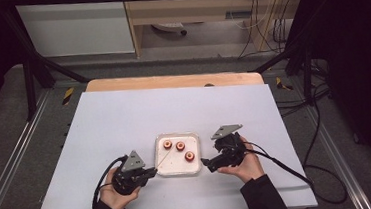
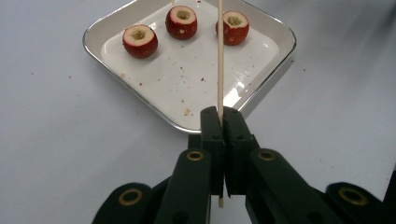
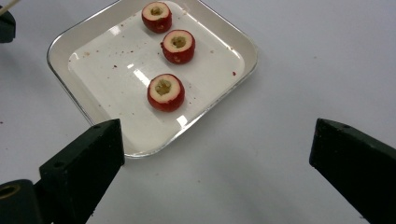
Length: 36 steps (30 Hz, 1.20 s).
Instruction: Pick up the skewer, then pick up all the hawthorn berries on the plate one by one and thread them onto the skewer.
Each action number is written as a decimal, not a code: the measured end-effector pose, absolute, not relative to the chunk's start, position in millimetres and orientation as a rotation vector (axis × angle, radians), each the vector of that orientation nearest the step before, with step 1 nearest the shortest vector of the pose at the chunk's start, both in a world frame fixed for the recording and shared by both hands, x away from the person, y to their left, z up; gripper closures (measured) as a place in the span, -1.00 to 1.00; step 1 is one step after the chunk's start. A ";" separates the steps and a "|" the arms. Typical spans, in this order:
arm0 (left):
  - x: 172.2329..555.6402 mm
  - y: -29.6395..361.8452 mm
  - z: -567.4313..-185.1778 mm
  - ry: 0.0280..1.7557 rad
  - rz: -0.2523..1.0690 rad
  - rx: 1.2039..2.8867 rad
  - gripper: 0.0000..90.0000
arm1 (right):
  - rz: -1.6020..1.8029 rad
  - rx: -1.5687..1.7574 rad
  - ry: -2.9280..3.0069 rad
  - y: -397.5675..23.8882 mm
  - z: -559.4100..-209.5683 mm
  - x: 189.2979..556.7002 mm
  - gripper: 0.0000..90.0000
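A white square tray (image 1: pixel 171 167) near the table's front holds three cored red fruits (image 1: pixel 180 146), all standing hole-up. My left gripper (image 1: pixel 153 171) sits just left of the tray, shut on a thin wooden skewer (image 2: pixel 220 56). The skewer sticks out from the jaws (image 2: pixel 222 114) and reaches over the tray toward the fruits (image 2: pixel 181 21). My right gripper (image 1: pixel 207 164) is at the tray's right edge and stands open wide (image 3: pixel 215 135), with nothing between its jaws. The nearest fruit (image 3: pixel 166 92) lies just ahead of it on the tray (image 3: pixel 102 88).
The tray rests on a large white sheet (image 1: pixel 124 114) over a wooden table. Red crumbs speckle the tray floor (image 2: pixel 187 79). Black frame bars (image 1: pixel 35 66) and cables (image 1: pixel 320 124) run around the table's edges.
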<state>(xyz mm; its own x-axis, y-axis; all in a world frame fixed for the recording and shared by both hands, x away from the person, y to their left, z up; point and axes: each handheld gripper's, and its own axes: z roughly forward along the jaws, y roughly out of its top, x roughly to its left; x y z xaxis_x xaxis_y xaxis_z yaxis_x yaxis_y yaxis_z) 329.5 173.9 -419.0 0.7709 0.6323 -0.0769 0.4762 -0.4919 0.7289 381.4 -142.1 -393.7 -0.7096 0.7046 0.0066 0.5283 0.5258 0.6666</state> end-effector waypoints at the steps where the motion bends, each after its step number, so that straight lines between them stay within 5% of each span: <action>1: 332.2 175.4 -419.7 0.786 0.285 2.176 0.97 | 0.959 1.031 2.511 -139.8 -393.4 382.8 -0.93; 14: 329.7 188.4 -420.0 0.801 0.287 2.144 0.97 | 0.905 1.037 2.565 -106.3 -392.5 396.6 -0.88; 36: 330.4 189.0 -423.7 0.801 0.288 2.146 0.97 | 0.740 1.202 2.737 -72.1 -406.9 425.3 0.05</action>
